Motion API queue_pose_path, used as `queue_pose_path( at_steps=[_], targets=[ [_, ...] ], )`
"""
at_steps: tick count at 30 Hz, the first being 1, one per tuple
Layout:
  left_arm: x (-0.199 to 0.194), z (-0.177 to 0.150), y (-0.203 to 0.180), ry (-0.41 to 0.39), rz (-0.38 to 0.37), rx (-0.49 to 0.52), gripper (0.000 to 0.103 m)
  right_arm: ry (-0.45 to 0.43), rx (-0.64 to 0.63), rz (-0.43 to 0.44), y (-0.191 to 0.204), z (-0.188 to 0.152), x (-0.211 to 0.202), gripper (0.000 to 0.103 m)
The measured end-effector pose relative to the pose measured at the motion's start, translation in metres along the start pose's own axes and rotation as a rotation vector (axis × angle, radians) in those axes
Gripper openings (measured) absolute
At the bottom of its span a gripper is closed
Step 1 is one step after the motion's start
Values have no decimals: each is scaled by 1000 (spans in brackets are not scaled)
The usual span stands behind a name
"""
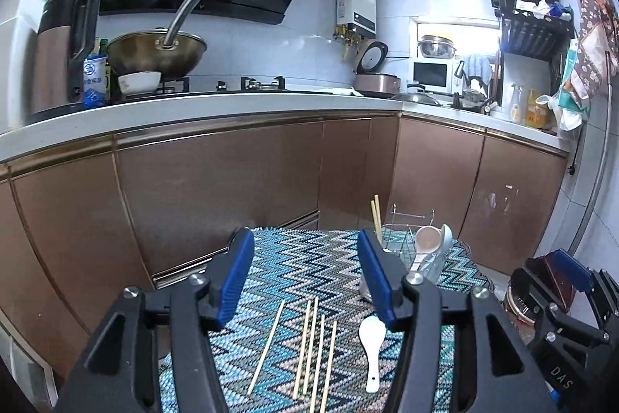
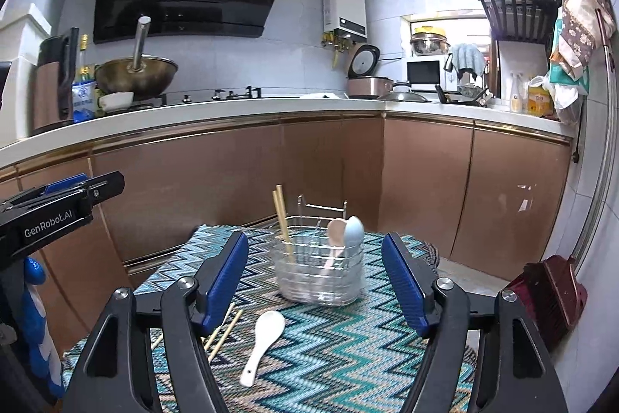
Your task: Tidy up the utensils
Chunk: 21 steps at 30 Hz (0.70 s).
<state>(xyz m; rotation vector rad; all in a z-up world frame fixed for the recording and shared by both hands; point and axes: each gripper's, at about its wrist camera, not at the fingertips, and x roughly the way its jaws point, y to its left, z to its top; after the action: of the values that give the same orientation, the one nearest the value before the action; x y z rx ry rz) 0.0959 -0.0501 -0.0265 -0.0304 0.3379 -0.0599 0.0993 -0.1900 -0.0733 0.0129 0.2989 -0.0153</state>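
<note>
On the zigzag mat (image 1: 278, 258), several bamboo chopsticks (image 1: 309, 347) lie loose beside a white ceramic spoon (image 1: 372, 347). My left gripper (image 1: 307, 277) hovers above them, open, with nothing between its blue pads. At the mat's far side a wire-and-clear utensil holder (image 2: 317, 277) holds two upright chopsticks (image 2: 280, 215), a pink spoon (image 2: 336, 231) and a pale blue spoon (image 2: 354, 231). My right gripper (image 2: 315, 281) is open and empty, pointing at the holder. The white spoon (image 2: 263, 343) lies below it, and the loose chopsticks (image 2: 224, 331) are partly hidden by its left finger.
The mat covers a small table whose far edge faces brown kitchen cabinets (image 2: 232, 180). A dark red dustpan (image 2: 549, 293) stands on the floor at the right. The left gripper's side (image 2: 58, 204) fills the right wrist view's left edge.
</note>
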Motion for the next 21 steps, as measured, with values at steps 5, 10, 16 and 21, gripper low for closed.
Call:
queue_pose_path(
  at_steps=[5, 10, 16, 21],
  targets=[
    [-14, -2, 3, -12, 7, 0, 53, -3, -1, 11, 3, -2, -11, 71],
    [-23, -1, 1, -23, 9, 12, 54, -17, 8, 7, 1, -3, -22, 71],
    [-34, -4, 1, -37, 26, 24, 54, -38, 17, 5, 2, -3, -33, 74],
    [-43, -5, 2, -45, 28, 29, 54, -58, 25, 4, 2, -4, -43, 78]
  ],
)
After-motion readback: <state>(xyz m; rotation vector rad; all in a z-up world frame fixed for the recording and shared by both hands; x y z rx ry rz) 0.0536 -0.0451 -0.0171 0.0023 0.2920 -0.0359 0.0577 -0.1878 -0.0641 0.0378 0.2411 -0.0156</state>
